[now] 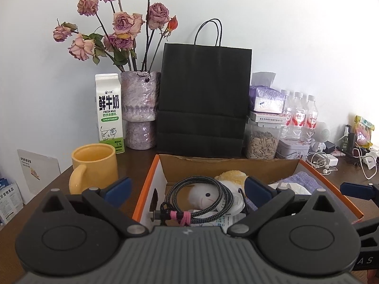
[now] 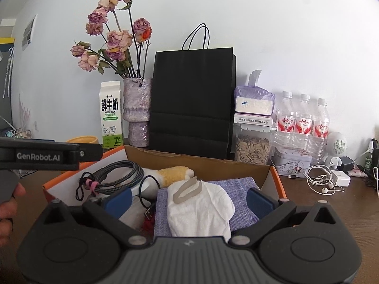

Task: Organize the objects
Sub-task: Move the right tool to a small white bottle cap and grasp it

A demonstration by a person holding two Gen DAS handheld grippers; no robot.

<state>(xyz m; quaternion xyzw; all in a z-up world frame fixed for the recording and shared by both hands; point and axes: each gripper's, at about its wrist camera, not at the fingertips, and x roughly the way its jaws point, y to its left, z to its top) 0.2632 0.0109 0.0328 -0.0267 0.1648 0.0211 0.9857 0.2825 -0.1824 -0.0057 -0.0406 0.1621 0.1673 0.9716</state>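
An open cardboard box (image 1: 151,184) with an orange rim sits on a dark wooden counter (image 2: 331,213), and two hand-held claws hover at its near edge. The left claw (image 1: 187,189) is released, its blue-padded fingers spread wide over a coiled braided cable (image 1: 201,201) bound with a pink tie, which lies on a white plush toy (image 1: 203,197) in the box's left half. The right claw (image 2: 188,198) is also released and empty, spread above a white cloth (image 2: 201,210) that lies on a folded lavender towel (image 2: 239,187) in the box's right half. Behind the box stand a black paper bag (image 1: 203,99), a vase of dried roses (image 1: 139,108), a milk carton (image 1: 109,113) and a yellow mug (image 1: 94,163). To the right are water bottles (image 2: 303,123) and white earphones (image 2: 319,182).
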